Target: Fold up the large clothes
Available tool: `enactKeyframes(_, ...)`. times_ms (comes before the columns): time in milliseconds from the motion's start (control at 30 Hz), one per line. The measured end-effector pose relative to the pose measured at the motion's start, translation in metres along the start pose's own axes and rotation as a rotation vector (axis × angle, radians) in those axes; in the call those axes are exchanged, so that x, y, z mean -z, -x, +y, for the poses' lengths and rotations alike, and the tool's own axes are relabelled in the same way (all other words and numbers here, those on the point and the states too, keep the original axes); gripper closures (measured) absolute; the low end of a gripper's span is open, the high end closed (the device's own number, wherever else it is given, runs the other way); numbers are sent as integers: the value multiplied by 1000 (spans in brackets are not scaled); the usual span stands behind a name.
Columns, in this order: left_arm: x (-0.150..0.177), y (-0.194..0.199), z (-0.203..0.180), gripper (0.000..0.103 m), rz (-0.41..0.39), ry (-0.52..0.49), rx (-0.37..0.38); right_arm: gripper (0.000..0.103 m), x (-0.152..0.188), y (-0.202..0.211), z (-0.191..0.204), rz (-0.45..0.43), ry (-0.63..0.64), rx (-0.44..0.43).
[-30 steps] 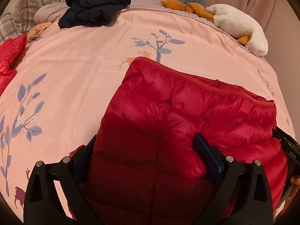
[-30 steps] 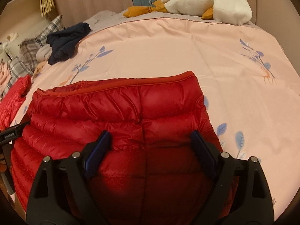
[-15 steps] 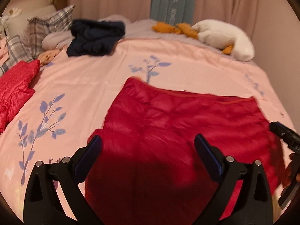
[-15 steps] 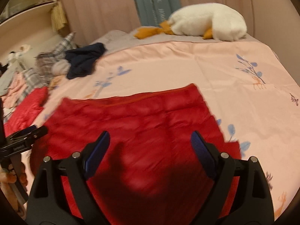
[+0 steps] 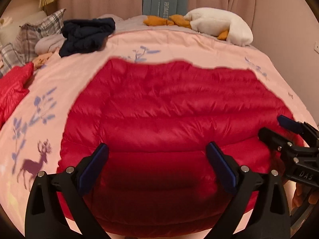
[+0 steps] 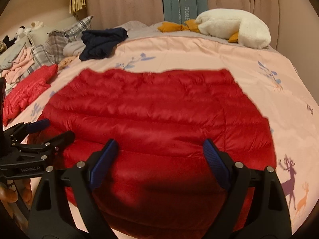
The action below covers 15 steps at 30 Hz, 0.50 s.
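A red quilted down jacket (image 5: 171, 115) lies folded flat on the pink bedspread (image 5: 79, 73); it also shows in the right wrist view (image 6: 151, 111). My left gripper (image 5: 157, 165) is open and empty, held above the jacket's near edge. My right gripper (image 6: 159, 159) is open and empty too, above the same edge further right. Each gripper shows at the side of the other's view: the right gripper (image 5: 287, 131) and the left gripper (image 6: 45, 129). The jacket's near hem is hidden behind the fingers.
A second red jacket (image 6: 30, 89) lies at the left bed edge. A dark navy garment (image 5: 85, 33) and plaid pillows (image 5: 39, 29) sit at the far left. A white plush goose (image 5: 219, 25) lies at the far right by the curtain.
Both grippers have let go of the red jacket and pulled back and up. The jacket, held bunched a second ago, now lies spread flat on the bed.
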<state>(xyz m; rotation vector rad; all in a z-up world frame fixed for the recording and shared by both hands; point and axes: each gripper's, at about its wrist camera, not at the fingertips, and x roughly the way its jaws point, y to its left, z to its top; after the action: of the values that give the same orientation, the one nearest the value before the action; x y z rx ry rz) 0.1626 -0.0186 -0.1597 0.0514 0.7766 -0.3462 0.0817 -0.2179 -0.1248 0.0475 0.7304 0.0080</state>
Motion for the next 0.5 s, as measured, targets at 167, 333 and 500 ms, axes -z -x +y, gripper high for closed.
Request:
enactKeyframes(167,9,1,1,4,-3,-11,-4,13,13,-9,-1,5,4,13)
enactKeyframes(333,17,19,10,4,-14,23,21,13,17,10,-8,3,-40,-36)
enactKeyframes(500,30,54,43,4,-65,82,12,13,26,58,-33,-83,-94,-32)
